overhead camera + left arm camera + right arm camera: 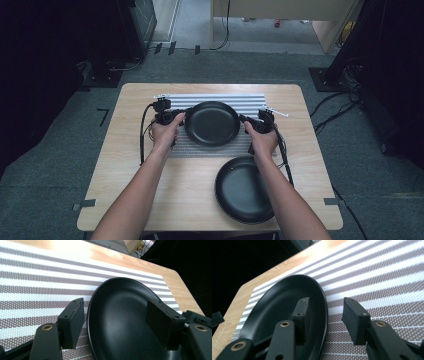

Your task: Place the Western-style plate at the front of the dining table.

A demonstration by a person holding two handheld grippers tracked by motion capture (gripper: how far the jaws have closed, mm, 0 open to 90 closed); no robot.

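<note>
A black plate (212, 123) lies on a striped placemat (220, 98) at the middle of the table. My left gripper (179, 119) is at the plate's left edge, my right gripper (246, 121) at its right edge. In the left gripper view, the plate (120, 315) has its rim between the jaws of the left gripper (115, 315), which is open with gaps at both pads. In the right gripper view, the right gripper (326, 307) is open too. One jaw is over the plate (279, 307), the other over the mat (387, 277).
A second black plate (244, 189) sits on the bare wooden table (125, 175) near the front right, under my right forearm. The mat (37, 282) stretches beyond the plate. Cables trail from both grippers across the table. Dark floor surrounds the table.
</note>
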